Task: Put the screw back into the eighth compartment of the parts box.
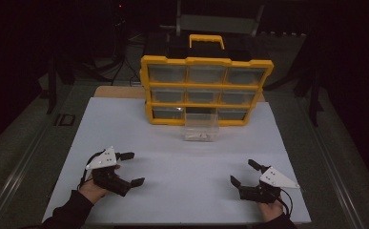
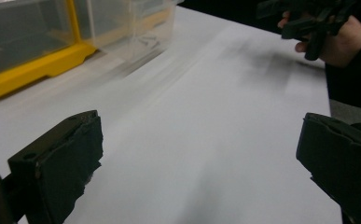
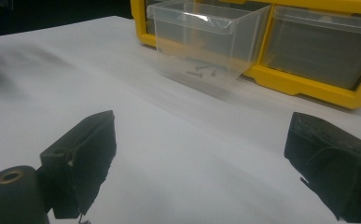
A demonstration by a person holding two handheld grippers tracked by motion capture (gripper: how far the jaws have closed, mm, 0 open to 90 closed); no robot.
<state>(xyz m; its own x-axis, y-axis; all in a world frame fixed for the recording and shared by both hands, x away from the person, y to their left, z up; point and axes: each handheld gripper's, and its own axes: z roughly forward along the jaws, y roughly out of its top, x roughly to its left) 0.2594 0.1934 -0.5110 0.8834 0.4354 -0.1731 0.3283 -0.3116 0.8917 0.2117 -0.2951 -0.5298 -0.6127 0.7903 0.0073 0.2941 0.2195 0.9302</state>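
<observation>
On a white worktop [image 1: 172,143], in dim light: a yellow drawer cabinet [image 1: 206,90] upright at the far edge, handle up, fronts turned toward the person for easy reach. Just in front of its bottom row, a clear plastic drawer [image 1: 200,128] pulled out and set down on the sheet, open top up, probably so that its contents can be got at from above. Inside, a few small screws [image 3: 202,71] lying loose on the drawer floor. At the near edge, well apart from drawer and cabinet alike, the left gripper [image 1: 130,168] and the right gripper [image 1: 243,172], each held low in a hand, jaws spread wide and gripping nothing. Both angled inward and forward toward the drawer, seemingly poised for a reach. Between them, bare sheet. Middle slot of the bottom row apparently vacant, the likely home of the drawer.
</observation>
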